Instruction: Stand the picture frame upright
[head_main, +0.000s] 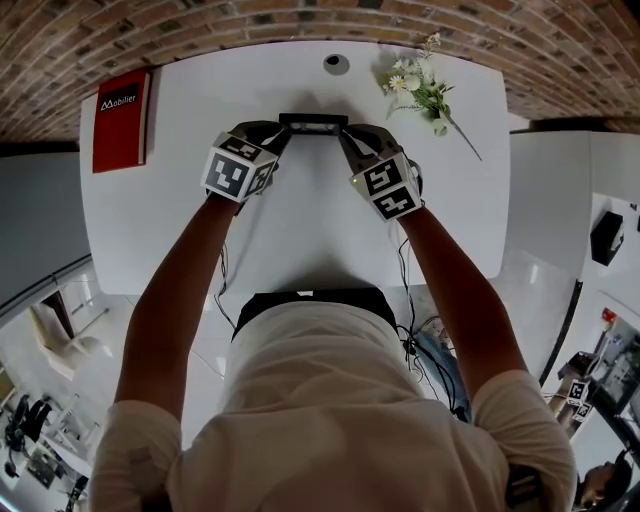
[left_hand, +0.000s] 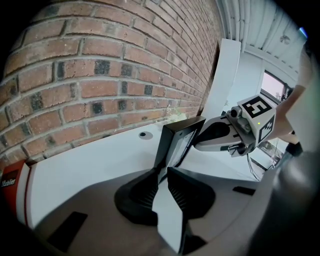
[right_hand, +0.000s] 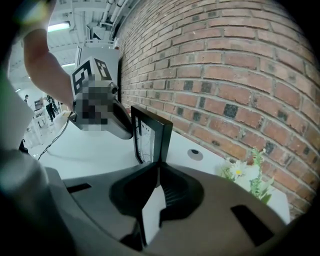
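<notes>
A black picture frame (head_main: 313, 123) stands upright on the white table (head_main: 180, 220) near its far edge. My left gripper (head_main: 283, 128) is at the frame's left edge. In the left gripper view the frame (left_hand: 177, 142) has its lower corner between my left gripper's (left_hand: 163, 171) jaws, which stand slightly apart from it, open. My right gripper (head_main: 345, 130) is at the frame's right edge. In the right gripper view my right gripper (right_hand: 157, 167) is shut on the edge of the frame (right_hand: 150, 137).
A red booklet (head_main: 120, 120) lies at the table's far left. A sprig of white flowers (head_main: 420, 88) lies at the far right. A round cable hole (head_main: 336, 64) sits behind the frame. A brick wall (left_hand: 100, 75) runs along the table's far side.
</notes>
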